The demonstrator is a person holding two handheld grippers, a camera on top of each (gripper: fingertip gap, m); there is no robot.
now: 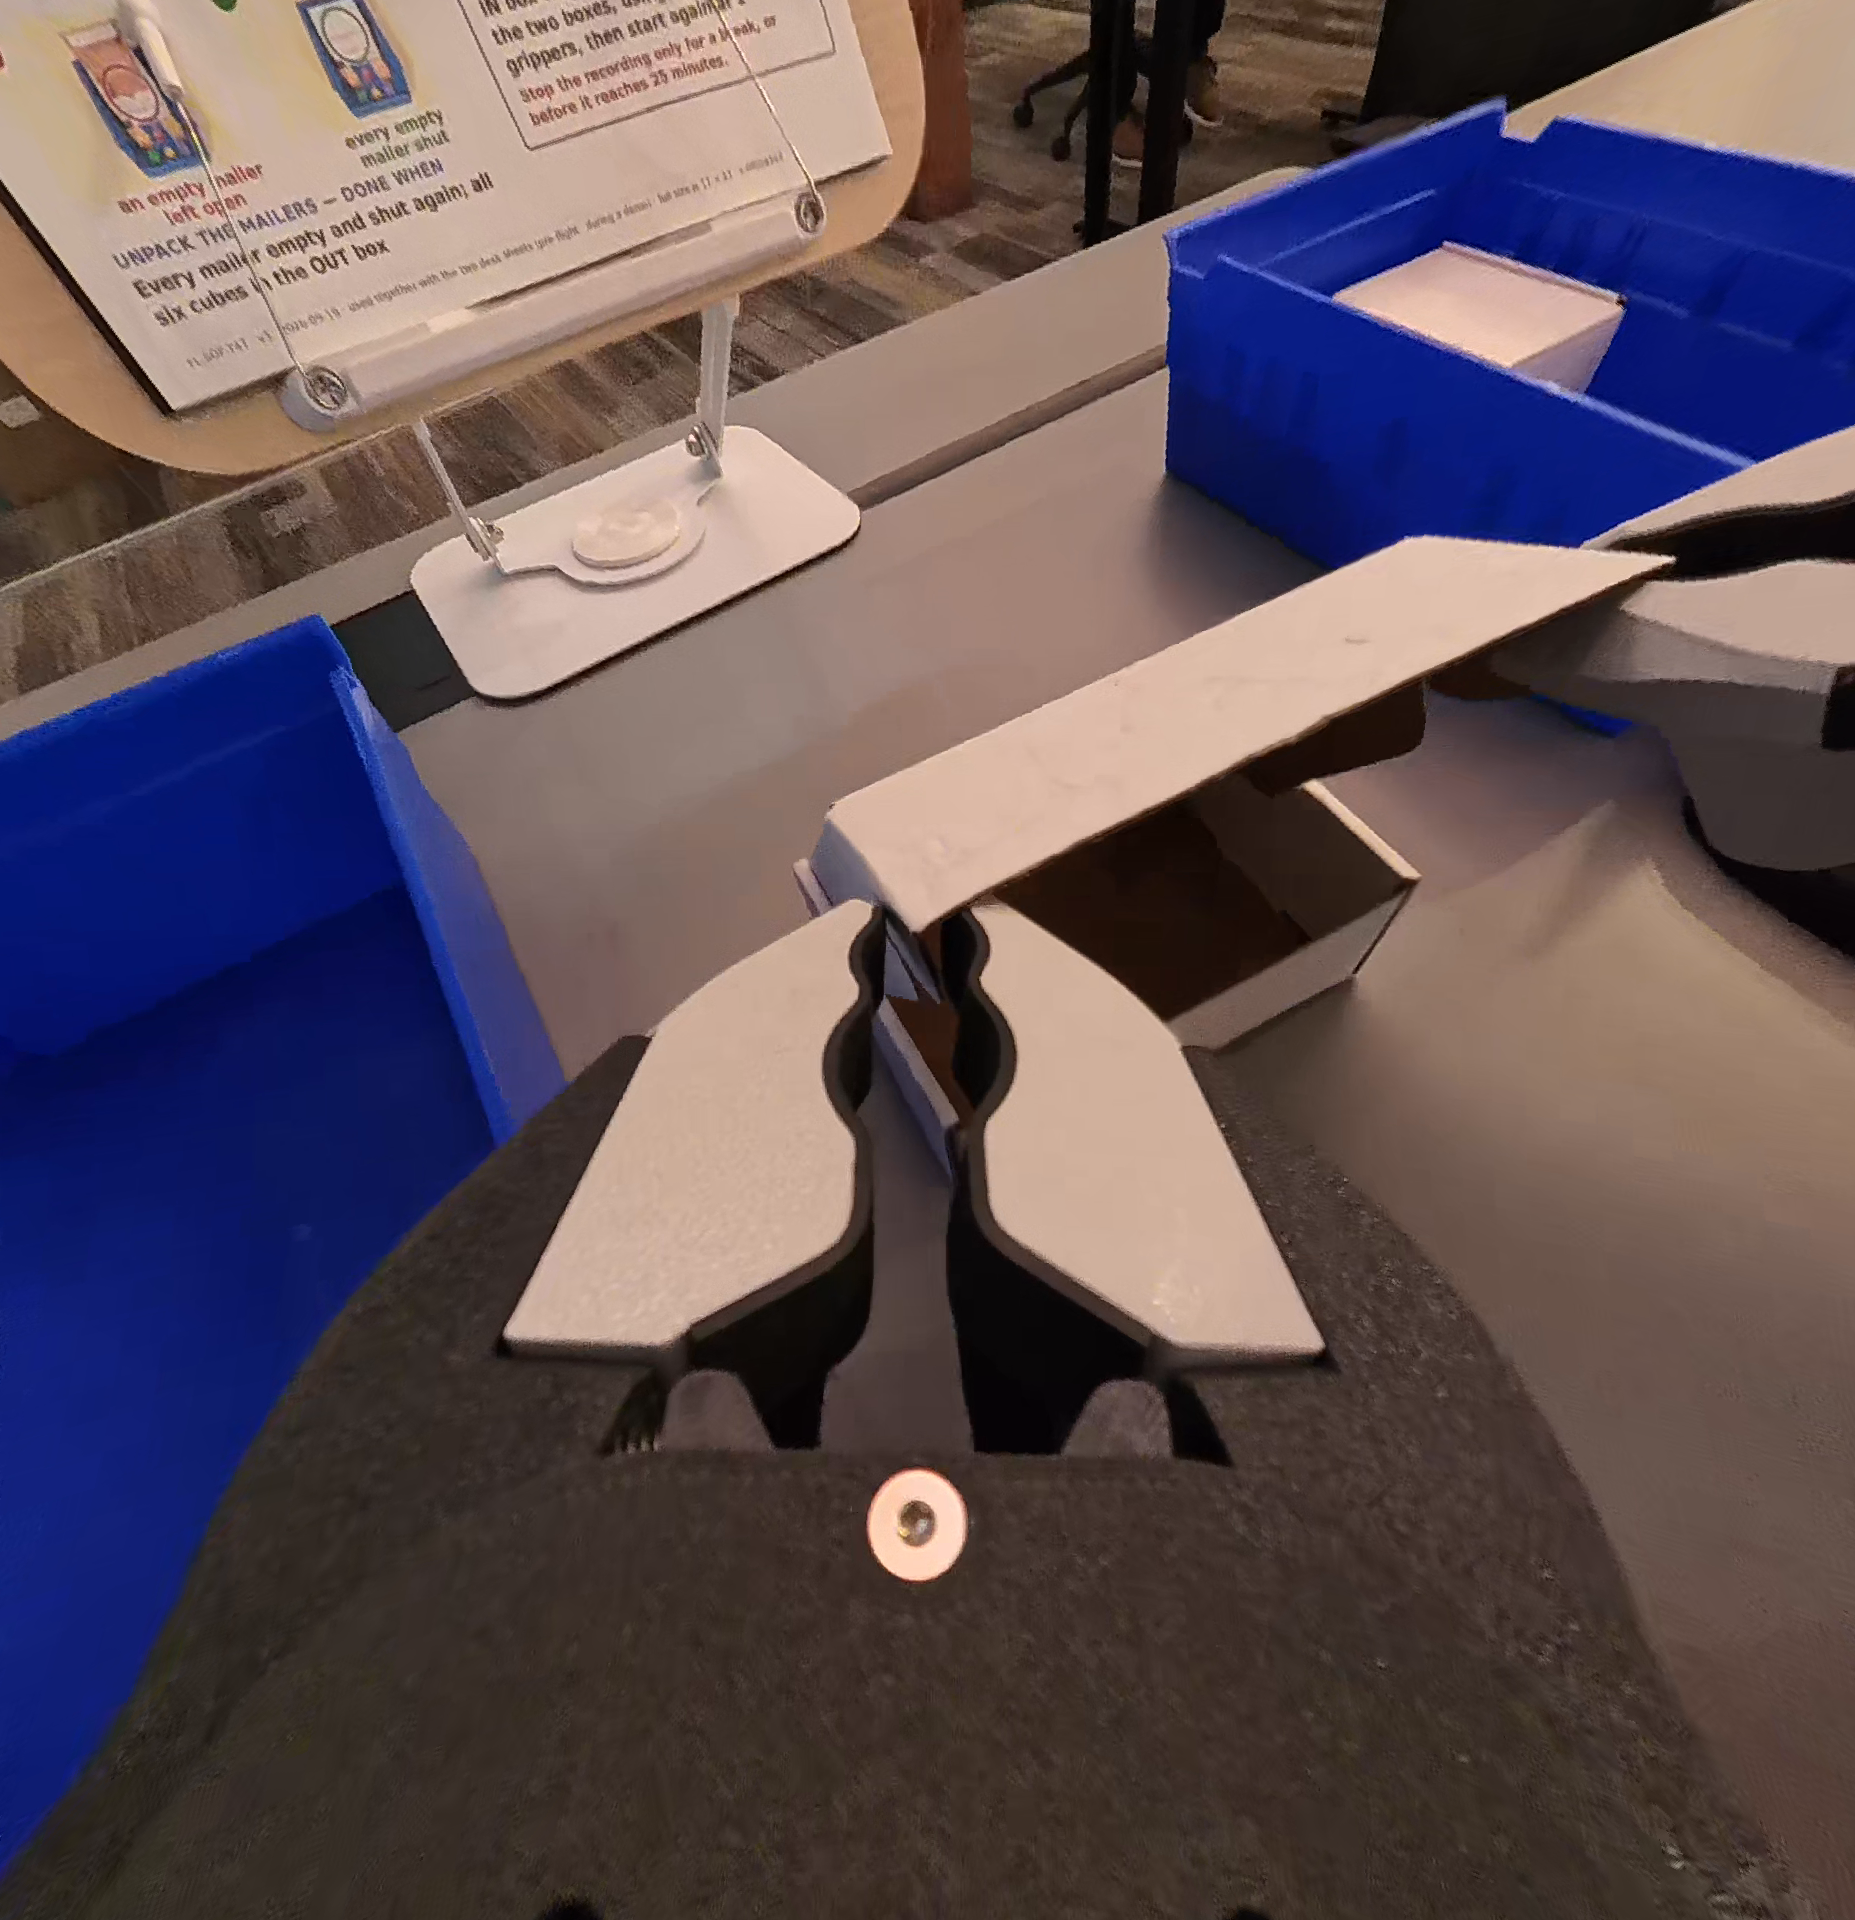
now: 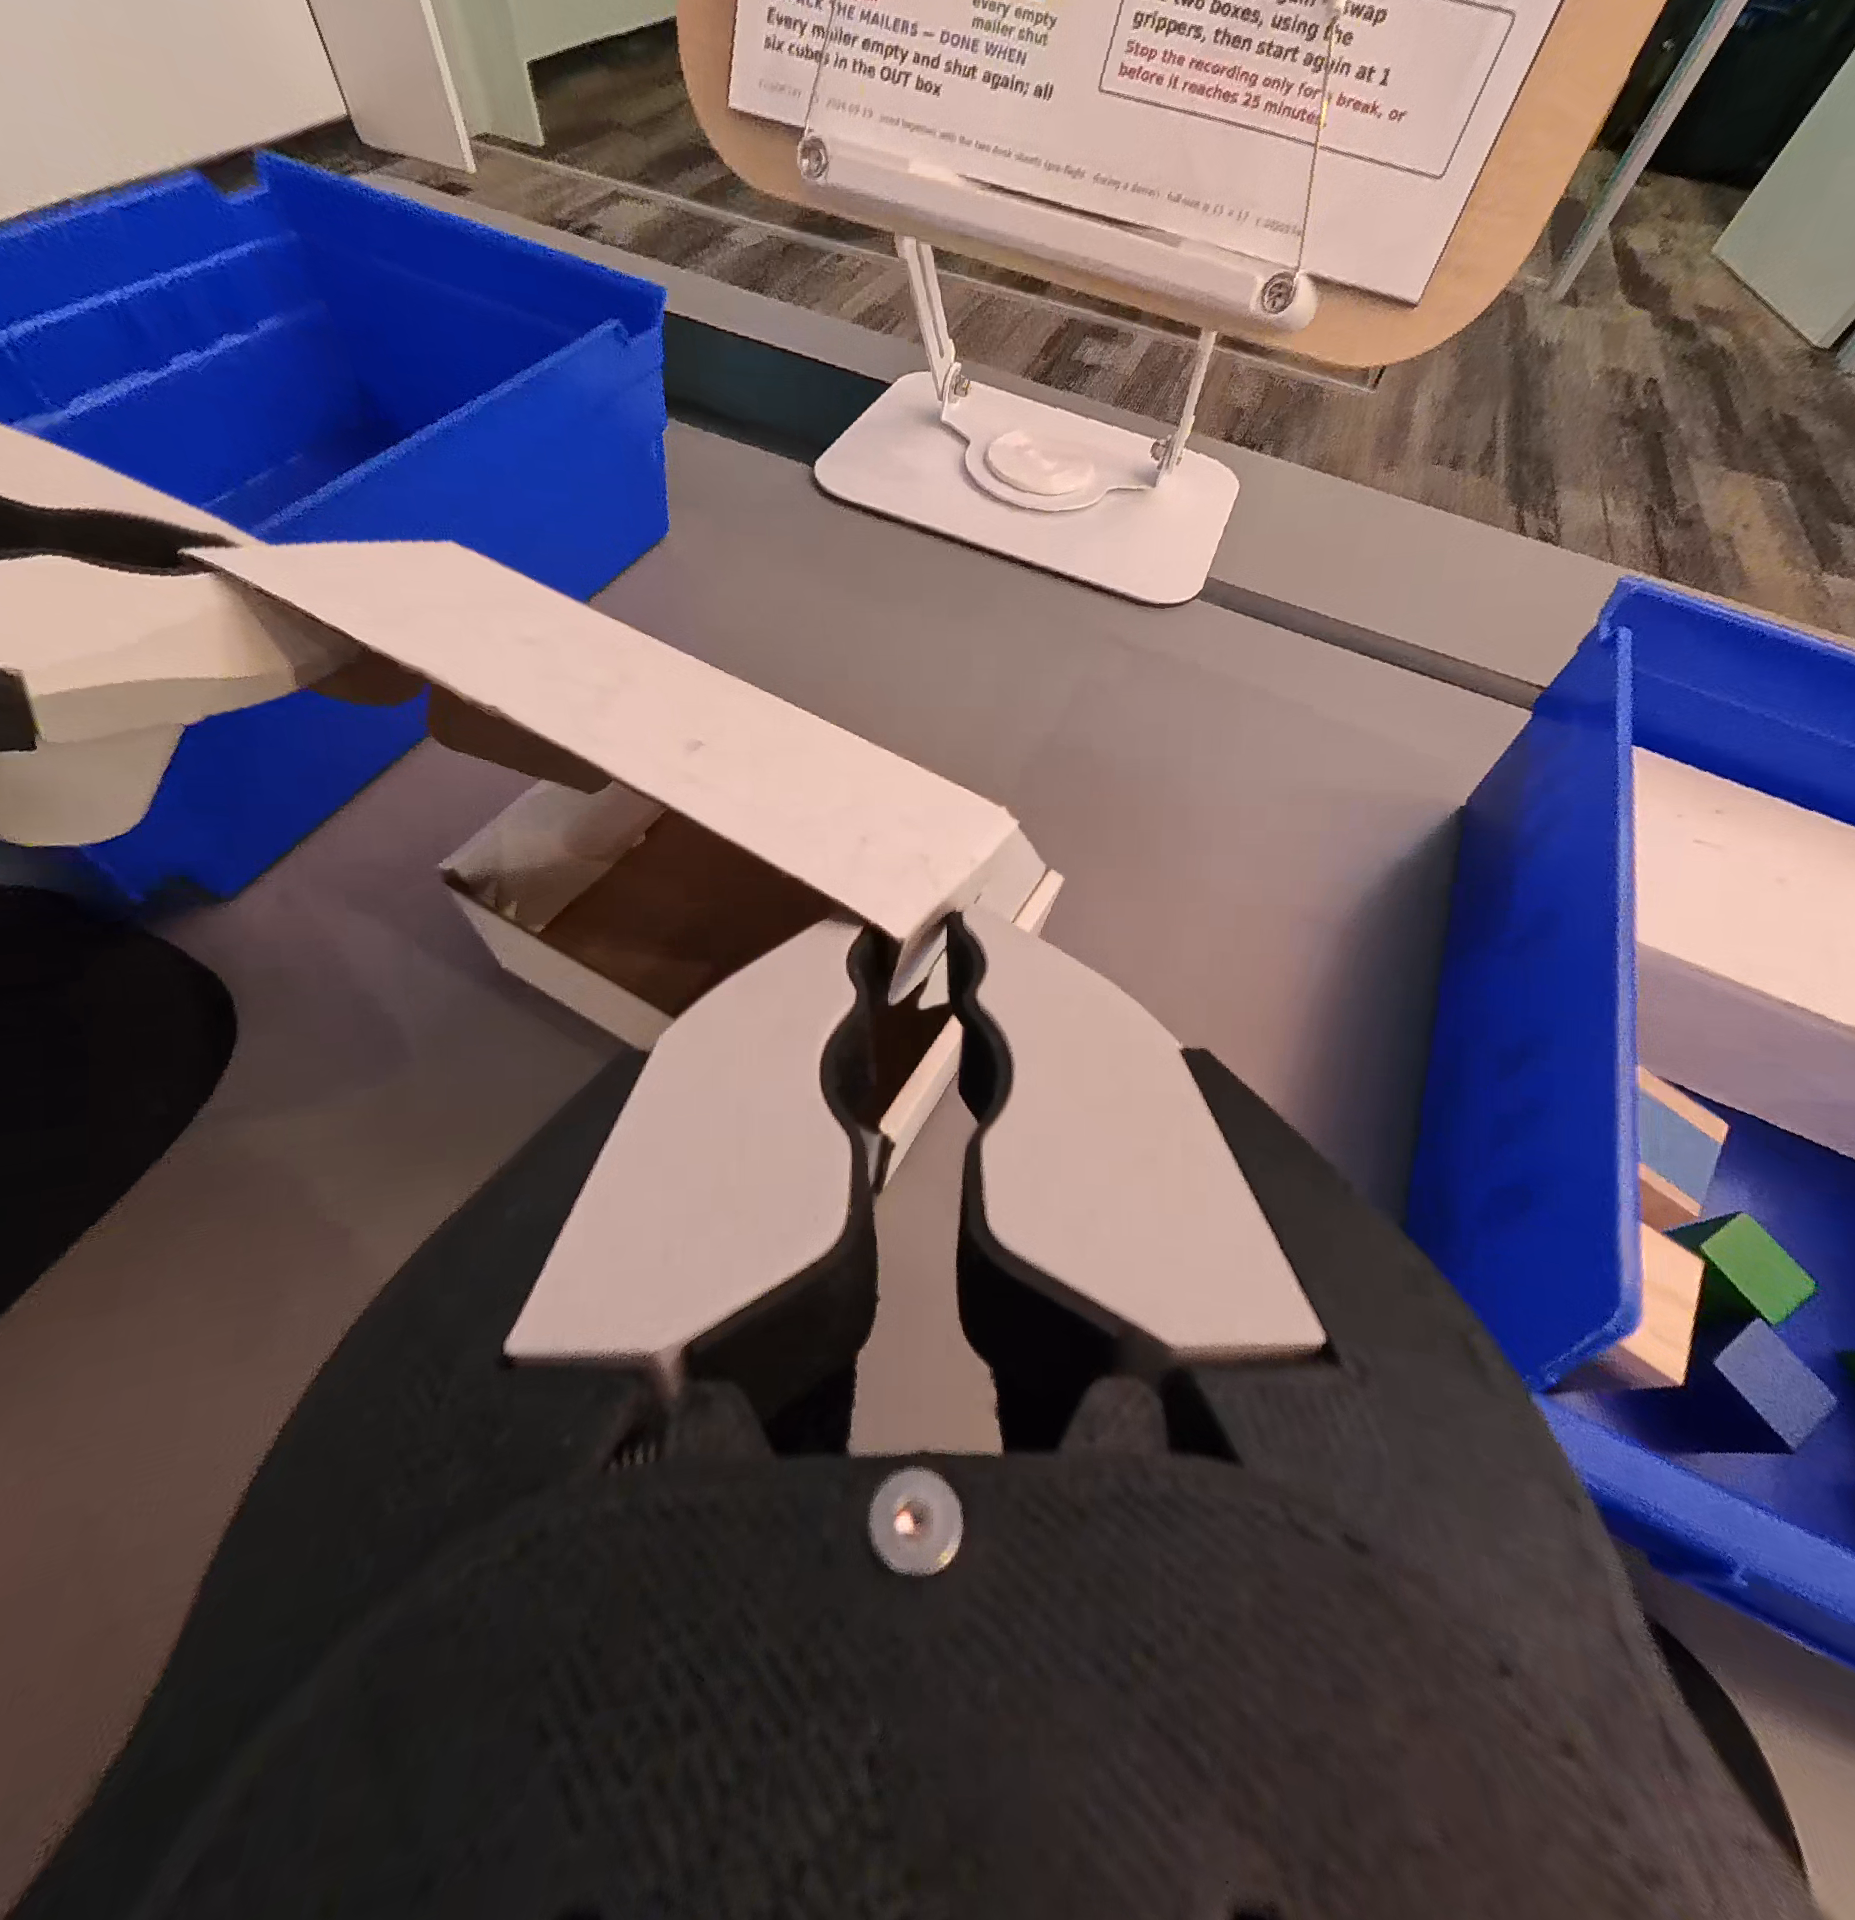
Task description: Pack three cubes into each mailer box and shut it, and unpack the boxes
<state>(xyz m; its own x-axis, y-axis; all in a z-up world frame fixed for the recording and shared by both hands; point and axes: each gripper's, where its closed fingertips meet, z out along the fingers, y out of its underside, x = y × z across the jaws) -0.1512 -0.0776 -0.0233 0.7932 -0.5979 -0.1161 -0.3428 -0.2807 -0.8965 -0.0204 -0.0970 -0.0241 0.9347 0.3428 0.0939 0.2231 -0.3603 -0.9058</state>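
A white mailer box (image 1: 1307, 961) sits on the grey table, its brown inside partly in view with no cube showing. Its lid (image 1: 1162, 727) is half raised over it. My left gripper (image 1: 918, 935) is shut on one front corner of the lid. My right gripper (image 2: 918, 945) is shut on the other front corner of the lid (image 2: 642, 707). Each gripper shows in the other's view, the right one (image 1: 1655, 566) and the left one (image 2: 190, 561). Coloured cubes, one of them green (image 2: 1756, 1270), lie in a blue bin (image 2: 1525, 987) at the right.
A second white mailer box (image 1: 1474, 322) lies shut in that blue bin (image 1: 1318, 416). Another blue bin (image 1: 175, 1039) stands at the left, with nothing showing in the part of it I see. A stand holding an instruction sheet (image 1: 632, 540) is at the table's far edge. About 15 centimeters separates my left fingertips from my right.
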